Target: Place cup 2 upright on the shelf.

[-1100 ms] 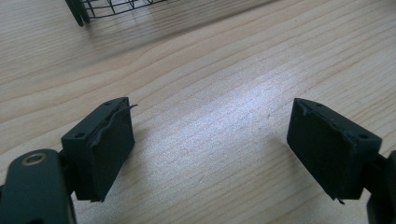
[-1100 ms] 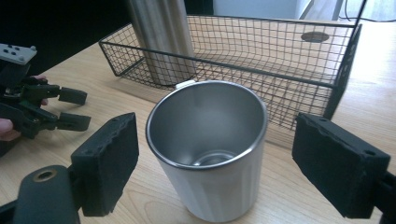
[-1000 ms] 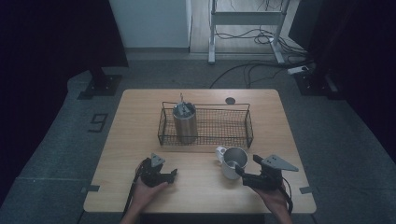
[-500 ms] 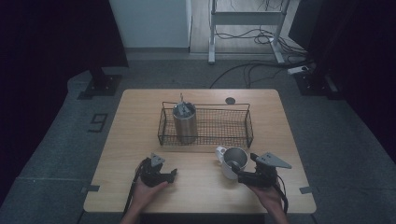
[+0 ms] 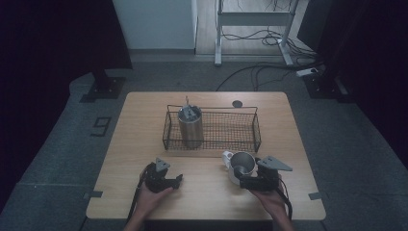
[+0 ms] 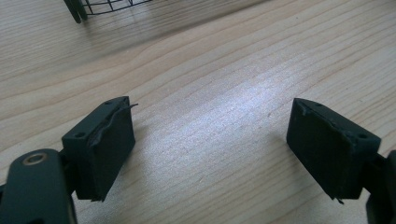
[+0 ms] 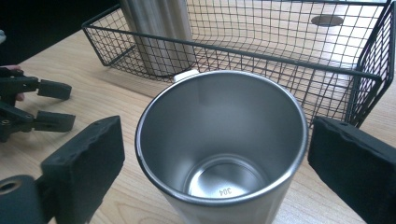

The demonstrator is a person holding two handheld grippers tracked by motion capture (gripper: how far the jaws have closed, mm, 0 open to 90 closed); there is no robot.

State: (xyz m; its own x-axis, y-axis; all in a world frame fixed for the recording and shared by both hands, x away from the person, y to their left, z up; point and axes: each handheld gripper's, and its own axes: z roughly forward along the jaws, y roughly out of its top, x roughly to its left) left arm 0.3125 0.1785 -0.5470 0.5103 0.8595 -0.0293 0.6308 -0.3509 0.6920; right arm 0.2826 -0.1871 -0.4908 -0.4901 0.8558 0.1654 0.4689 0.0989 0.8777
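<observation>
A steel mug [image 5: 239,164] with a white handle stands upright on the table just in front of the wire basket [image 5: 256,130]. My right gripper [image 5: 244,174] has its jaws on either side of it. In the right gripper view the mug [image 7: 219,140] is empty, and a gap shows between each black pad [image 7: 88,158] and its wall. These jaws have just been opening, with the mug between them. My left gripper [image 5: 176,180] rests low on the table at the front left. Its jaws [image 6: 210,135] are apart over bare wood.
A tall steel tumbler [image 5: 190,126] with a lid stands in the left end of the black wire basket [image 7: 280,51]. A round hole [image 5: 236,103] lies in the tabletop behind the basket. In the right gripper view the left gripper [image 7: 58,102] lies at far left.
The right gripper has slid a little left toward the mug and its jaws have spread wider around it. The left gripper and the mug have stayed put.
</observation>
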